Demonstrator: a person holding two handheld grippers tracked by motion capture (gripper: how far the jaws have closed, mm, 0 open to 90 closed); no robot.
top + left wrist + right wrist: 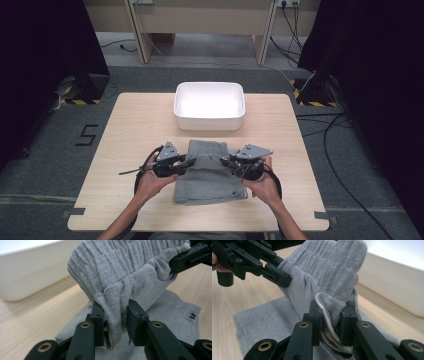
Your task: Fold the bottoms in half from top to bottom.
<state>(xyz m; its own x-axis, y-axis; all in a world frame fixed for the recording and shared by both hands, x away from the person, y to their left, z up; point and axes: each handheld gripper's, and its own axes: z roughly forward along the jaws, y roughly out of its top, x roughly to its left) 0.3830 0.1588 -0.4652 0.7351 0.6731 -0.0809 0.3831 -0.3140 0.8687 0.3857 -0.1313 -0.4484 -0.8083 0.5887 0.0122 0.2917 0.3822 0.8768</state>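
A grey folded garment (209, 177) with a gathered elastic waistband lies at the front middle of the table. Its waistband end is lifted off the table and folded over. My left gripper (189, 162) is shut on the waistband's left corner (115, 315), the cloth bunched between its jaws. My right gripper (226, 161) is shut on the other corner (332, 312), where a white inner seam shows. In the left gripper view the right gripper (190, 257) holds the far corner at the upper right. In the right gripper view the left gripper (274, 275) bites the cloth at the upper left.
A white rectangular tub (209, 105) stands empty behind the garment at the table's (135, 125) far middle. Bare wood lies to both sides. Cables (345, 150) trail on the grey floor to the right, and black curtains hang at both sides.
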